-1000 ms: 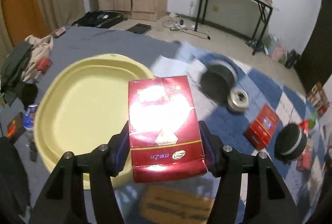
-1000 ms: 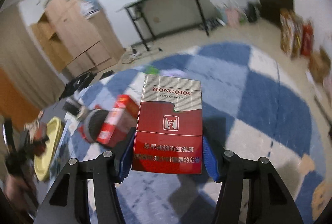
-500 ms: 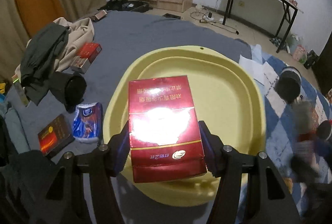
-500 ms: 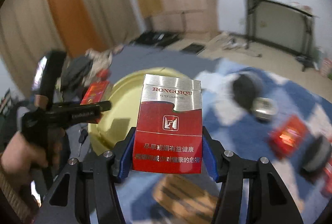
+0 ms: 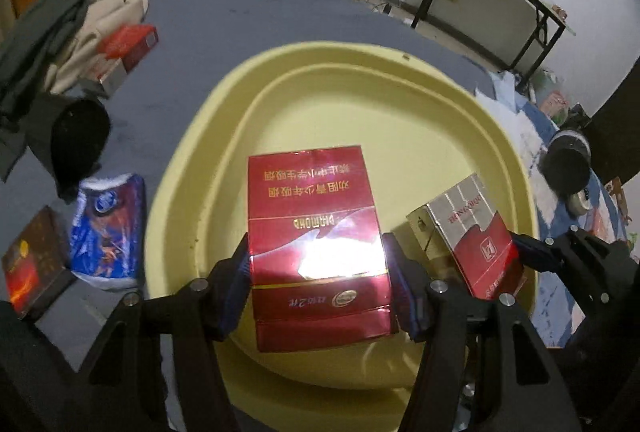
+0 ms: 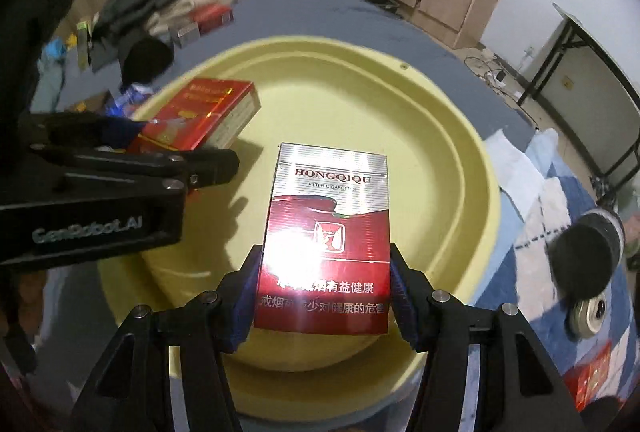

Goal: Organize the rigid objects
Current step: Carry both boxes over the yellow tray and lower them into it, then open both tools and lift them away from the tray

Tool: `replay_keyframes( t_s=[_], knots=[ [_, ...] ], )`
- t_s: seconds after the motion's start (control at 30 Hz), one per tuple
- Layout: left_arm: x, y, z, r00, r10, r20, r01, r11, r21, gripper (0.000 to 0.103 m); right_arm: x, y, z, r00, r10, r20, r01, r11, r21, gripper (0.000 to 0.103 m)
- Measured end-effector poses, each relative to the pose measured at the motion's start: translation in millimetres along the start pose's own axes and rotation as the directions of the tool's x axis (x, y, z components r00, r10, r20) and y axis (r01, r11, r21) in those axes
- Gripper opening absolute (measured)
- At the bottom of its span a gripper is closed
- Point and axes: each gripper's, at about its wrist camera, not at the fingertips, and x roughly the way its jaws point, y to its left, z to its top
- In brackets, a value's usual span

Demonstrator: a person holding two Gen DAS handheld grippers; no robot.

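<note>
Two glossy cardboard packs hang over a smooth, pale yellow plastic basin [image 5: 400, 104], rounded and double-rimmed. The left gripper [image 5: 318, 284] has its blue-padded fingers pressed on the sides of a shiny red foil pack [image 5: 316, 248], a flat rectangular box with gold lettering and strong glare. The right gripper [image 6: 324, 296] clamps a red-and-silver ribbed pack [image 6: 326, 236] marked HONGQIQU; in the left wrist view that pack appears at about 3 o'clock of the red one, near it. On the grey cloth at 9 o'clock of the basin lie a crinkled blue wrapper [image 5: 106, 232] and a dark flat box [image 5: 34, 260].
</note>
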Motion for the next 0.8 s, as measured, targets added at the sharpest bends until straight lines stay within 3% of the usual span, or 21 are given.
replay_keyframes(
  t_s=[0.17, 0.23, 0.33, 0.4, 0.53, 0.7, 0.8],
  knots=[
    [11.7, -1.7, -2.9, 1.0, 0.027, -0.009, -0.028, 1.0, -0.01, 0.063, 17.2, 12.0, 5.4, 1.0, 0.011, -0.025, -0.012, 1.0, -0.012, 0.058],
    [10.7, -4.7, -2.7, 1.0, 0.016, -0.016, -0.016, 1.0, 0.006, 0.073, 18.9, 15.3, 6.8, 1.0, 0.015, -0.02, -0.015, 1.0, -0.004, 0.06],
    [2.7, -7.2, 0.5, 1.0, 0.017, -0.022, -0.017, 1.0, -0.002, 0.091, 21.1, 16.5, 5.8, 0.998, 0.063, -0.009, -0.062, 0.998, 0.012, 0.082],
    [-11.7, -10.5, 5.3, 0.999, 0.043, 0.033, -0.043, 0.999, 0.006, 0.102, 17.8, 22.3, 5.4, 0.998, 0.057, -0.007, -0.057, 0.998, 0.001, 0.093],
    [-41.6, -17.1, 14.6, 0.996, 0.048, 0.077, -0.048, 0.999, 0.001, 0.103, -11.5, 22.9, -7.4, 0.998, 0.022, 0.058, -0.022, 1.0, 0.005, 0.1],
    [-79.2, -84.6, 9.1, 0.99, -0.041, 0.137, 0.026, 0.993, 0.113, 0.103, -85.7, -13.7, -63.1, 0.989, -0.034, 0.147, 0.007, 0.983, 0.182, 0.103],
    [-87.0, -156.8, -21.5, 0.984, -0.145, 0.101, 0.117, 0.962, 0.247, 0.103, -136.3, -56.9, -120.6, 0.977, -0.123, 0.173, 0.065, 0.949, 0.309, 0.103]
  ],
)
